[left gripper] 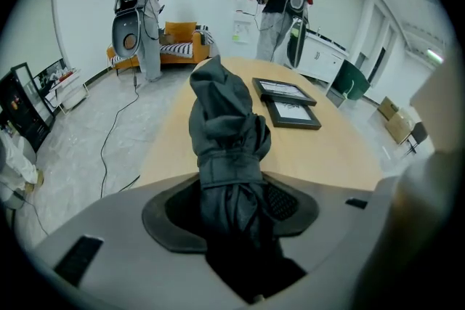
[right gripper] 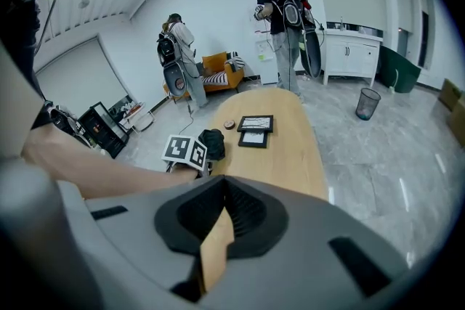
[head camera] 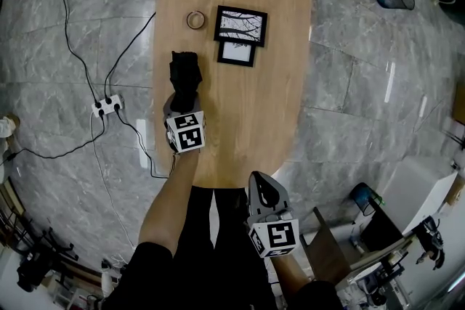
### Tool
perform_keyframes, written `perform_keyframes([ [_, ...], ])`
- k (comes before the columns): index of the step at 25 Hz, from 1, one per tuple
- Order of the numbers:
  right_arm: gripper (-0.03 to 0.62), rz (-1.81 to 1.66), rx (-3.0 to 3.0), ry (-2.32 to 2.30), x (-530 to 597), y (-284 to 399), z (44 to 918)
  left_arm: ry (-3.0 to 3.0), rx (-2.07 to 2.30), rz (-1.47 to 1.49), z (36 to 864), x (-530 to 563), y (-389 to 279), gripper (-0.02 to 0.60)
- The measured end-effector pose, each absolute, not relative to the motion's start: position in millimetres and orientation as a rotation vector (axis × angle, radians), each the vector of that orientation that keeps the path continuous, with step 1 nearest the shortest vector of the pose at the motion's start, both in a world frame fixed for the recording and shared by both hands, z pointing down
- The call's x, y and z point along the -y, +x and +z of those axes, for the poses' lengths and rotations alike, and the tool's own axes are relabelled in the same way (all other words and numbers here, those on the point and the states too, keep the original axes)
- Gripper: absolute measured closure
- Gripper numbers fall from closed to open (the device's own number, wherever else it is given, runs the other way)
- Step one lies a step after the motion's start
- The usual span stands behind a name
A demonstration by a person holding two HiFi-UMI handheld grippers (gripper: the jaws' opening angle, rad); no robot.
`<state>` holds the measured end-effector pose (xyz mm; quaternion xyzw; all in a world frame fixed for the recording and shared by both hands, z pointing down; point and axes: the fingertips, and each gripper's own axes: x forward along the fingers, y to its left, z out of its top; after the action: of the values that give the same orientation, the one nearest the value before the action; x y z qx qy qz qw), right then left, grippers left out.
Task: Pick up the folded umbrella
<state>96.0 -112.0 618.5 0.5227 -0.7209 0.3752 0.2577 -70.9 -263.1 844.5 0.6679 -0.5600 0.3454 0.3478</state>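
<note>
The right hand-held gripper (right gripper: 225, 189) is nearest, held off the near end of the tabletop (head camera: 240, 127) above the person's legs; its jaws meet at the tips, with only a narrow sliver of gap behind them, and nothing is between them. The left hand-held gripper (left gripper: 232, 194) is further forward, over the left part of the tabletop, pointing steeply down. Its jaws stand partly apart and are closed on the folded umbrella (left gripper: 229, 134), gripping the lower part of the dark bundle just below its wrap strap. The rest of the umbrella projects beyond the jaws, away from the person. In the head view the umbrella (head camera: 184, 75) lies within the tabletop outline, near its left edge; whether its far end touches the surface cannot be determined. Beyond the umbrella, a small black picture frame (head camera: 237, 53) lies flat, with a larger black picture frame (head camera: 240, 25) just behind it and a small ring-shaped roll (head camera: 195, 19) to their left.
</note>
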Motion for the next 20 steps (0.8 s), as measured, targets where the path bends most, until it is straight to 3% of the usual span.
perform_keyframes([
  [20, 0.585, 0.971, 2.048, 1.441, 122.8, 69.4, 567.1, 1.836, 1.404, 0.853, 770.5, 258.1, -72.3, 0.371],
])
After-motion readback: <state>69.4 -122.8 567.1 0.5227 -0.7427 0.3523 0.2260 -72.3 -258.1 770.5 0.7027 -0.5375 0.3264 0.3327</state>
